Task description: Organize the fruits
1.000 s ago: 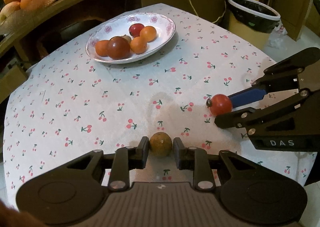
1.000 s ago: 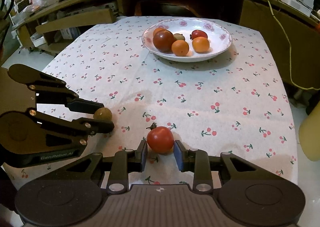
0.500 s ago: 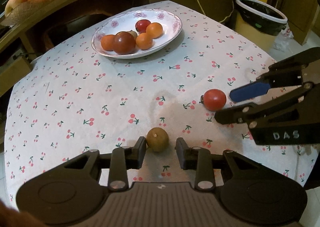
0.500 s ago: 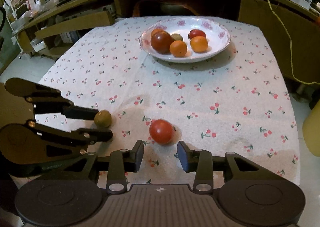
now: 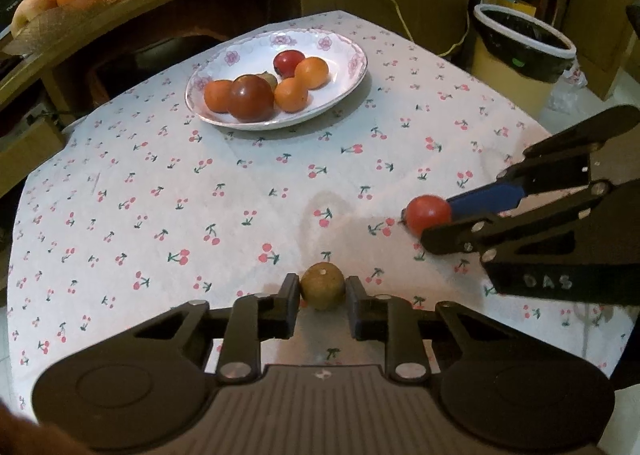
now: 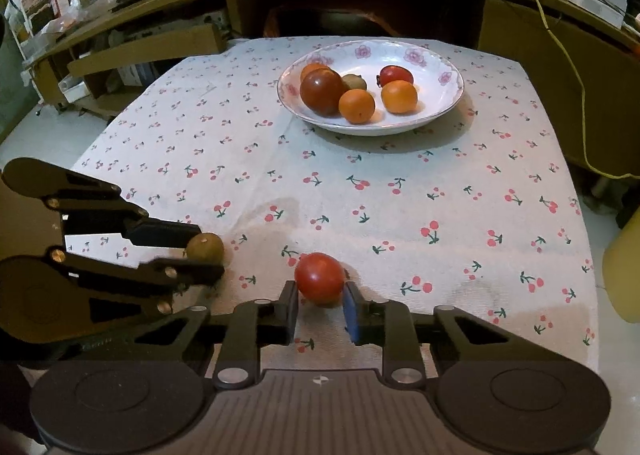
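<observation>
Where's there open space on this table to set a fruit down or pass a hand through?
Bare cloth runs between the plate and both claws, and along the tablecloth's edges. Crowded: plate's left half; near edge, around the brown fruit and red tomato.

The table (image 6: 460, 183) wears a white cloth printed with red cherries. A flowered plate (image 6: 448, 95) of fruit sits toward 12 o'clock. Near 6 o'clock, 2 fruits rest on the cloth: a brown fruit (image 5: 322, 285) and a red tomato (image 6: 321, 277).
</observation>
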A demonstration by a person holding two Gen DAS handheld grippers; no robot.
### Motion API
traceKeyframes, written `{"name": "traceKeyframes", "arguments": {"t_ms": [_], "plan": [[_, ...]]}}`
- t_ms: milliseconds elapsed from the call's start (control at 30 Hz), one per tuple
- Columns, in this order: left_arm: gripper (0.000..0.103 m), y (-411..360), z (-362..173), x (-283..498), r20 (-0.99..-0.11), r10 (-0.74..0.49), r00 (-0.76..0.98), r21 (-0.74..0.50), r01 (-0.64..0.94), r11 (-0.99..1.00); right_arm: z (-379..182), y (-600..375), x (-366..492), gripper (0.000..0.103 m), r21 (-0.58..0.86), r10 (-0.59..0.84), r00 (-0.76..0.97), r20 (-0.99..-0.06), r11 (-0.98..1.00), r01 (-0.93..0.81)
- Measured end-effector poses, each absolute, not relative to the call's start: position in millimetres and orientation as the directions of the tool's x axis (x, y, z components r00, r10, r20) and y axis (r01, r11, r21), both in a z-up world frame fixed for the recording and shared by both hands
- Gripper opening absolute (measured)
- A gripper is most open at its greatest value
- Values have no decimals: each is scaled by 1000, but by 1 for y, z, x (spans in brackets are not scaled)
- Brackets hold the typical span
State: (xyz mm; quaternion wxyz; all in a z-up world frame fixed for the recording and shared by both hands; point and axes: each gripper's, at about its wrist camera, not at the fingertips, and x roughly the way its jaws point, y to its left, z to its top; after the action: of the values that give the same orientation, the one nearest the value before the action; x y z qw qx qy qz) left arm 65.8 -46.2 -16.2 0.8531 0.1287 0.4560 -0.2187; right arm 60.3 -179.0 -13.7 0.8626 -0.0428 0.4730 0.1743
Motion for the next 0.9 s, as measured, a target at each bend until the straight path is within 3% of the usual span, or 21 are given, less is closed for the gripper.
{"name": "traceKeyframes", "arguments": {"t_ms": [900], "plan": [[30,-62,18,113,-765,-262,589,48,457,888,17,-185,90,25,103,274,574,-772,945,-312]]}}
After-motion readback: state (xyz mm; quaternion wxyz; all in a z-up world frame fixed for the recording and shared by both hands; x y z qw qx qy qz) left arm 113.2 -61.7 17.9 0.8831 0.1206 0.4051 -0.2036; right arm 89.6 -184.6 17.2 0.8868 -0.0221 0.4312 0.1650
